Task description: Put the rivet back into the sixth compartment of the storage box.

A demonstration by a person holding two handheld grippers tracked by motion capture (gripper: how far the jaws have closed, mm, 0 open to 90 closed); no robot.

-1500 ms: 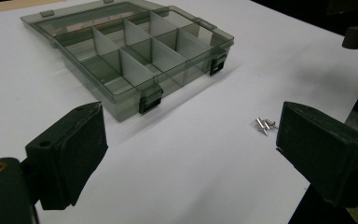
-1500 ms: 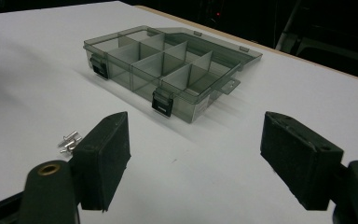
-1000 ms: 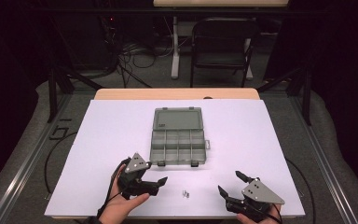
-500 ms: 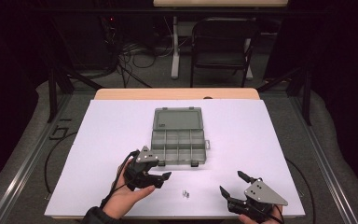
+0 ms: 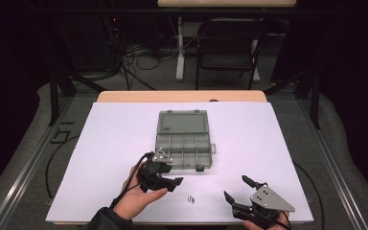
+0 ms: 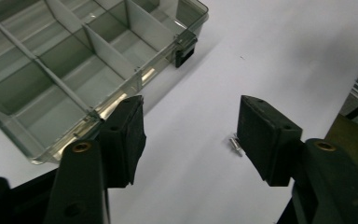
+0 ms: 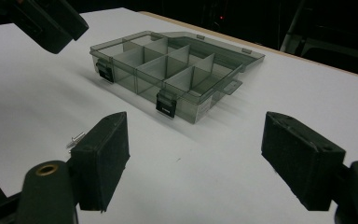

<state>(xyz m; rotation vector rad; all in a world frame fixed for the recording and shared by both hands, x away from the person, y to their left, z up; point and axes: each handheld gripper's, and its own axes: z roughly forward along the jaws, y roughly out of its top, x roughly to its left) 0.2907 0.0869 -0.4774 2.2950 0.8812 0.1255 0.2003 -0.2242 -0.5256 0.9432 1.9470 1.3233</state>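
A clear grey compartment box (image 5: 184, 143) lies open mid-table, its lid (image 5: 182, 122) flat behind it and its cells bare. A few small metal screws (image 5: 190, 198) lie on the white sheet in front of it. My left gripper (image 5: 174, 182) hovers just left of the screws; its jaws have just been closing and stand partly apart with nothing gripped. In the left gripper view, a screw (image 6: 235, 143) lies on the sheet below the gap of that gripper (image 6: 191, 135), near the right pad. My right gripper (image 5: 235, 188) rests open at the front right, empty (image 7: 193, 154).
The white sheet (image 5: 115, 134) covers the table, with a wooden strip (image 5: 124, 96) at its far edge. A black chair (image 5: 227, 43) and cables stand on the floor beyond. In the right gripper view the box (image 7: 168, 70) has two black latches facing me.
My left gripper has moved right and slightly away from the table's front edge, closer to the screws, and its jaws have narrowed. The right gripper has stayed put.
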